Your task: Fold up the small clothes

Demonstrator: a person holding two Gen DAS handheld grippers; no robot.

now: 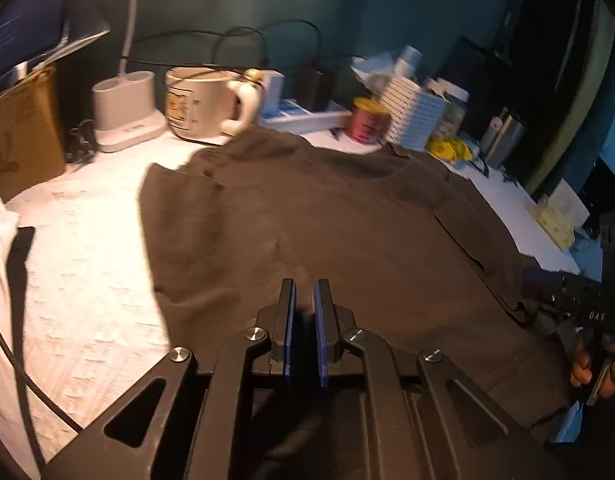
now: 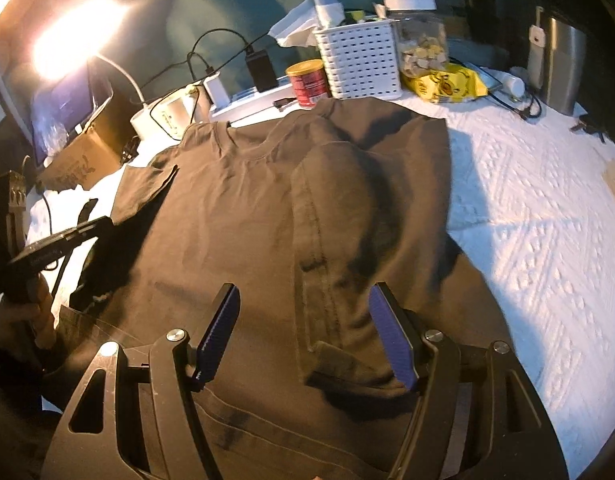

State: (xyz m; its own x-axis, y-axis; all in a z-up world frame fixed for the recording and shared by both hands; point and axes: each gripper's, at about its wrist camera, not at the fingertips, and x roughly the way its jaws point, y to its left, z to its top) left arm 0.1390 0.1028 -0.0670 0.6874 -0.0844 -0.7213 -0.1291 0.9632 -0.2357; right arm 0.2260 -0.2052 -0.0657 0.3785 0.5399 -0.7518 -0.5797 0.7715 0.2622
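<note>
A brown T-shirt (image 2: pixel 267 208) lies spread on a white-covered desk (image 2: pixel 547 220), its right side folded inward. Left tongs (image 1: pixel 304 300) nearly closed, nothing visibly between them; right tongs (image 2: pixel 303 300) gape above the cloth. Mug (image 1: pixel 203 100), red can (image 2: pixel 307 84), white basket (image 2: pixel 359 60) and jar (image 2: pixel 419 36) crowd the back edge; labels unreadable.

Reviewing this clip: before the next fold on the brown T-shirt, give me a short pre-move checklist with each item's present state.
1. Brown T-shirt lies spread on the white cloth: ok.
2. Right side already folded over the body: ok.
3. Left sleeve still unfolded: not ok.
4. Left gripper shut; whether fabric is pinched: cannot tell.
5. Right gripper open above the shirt, holding nothing: ok.
6. Red can and white basket touch the collar edge: not ok.
</note>
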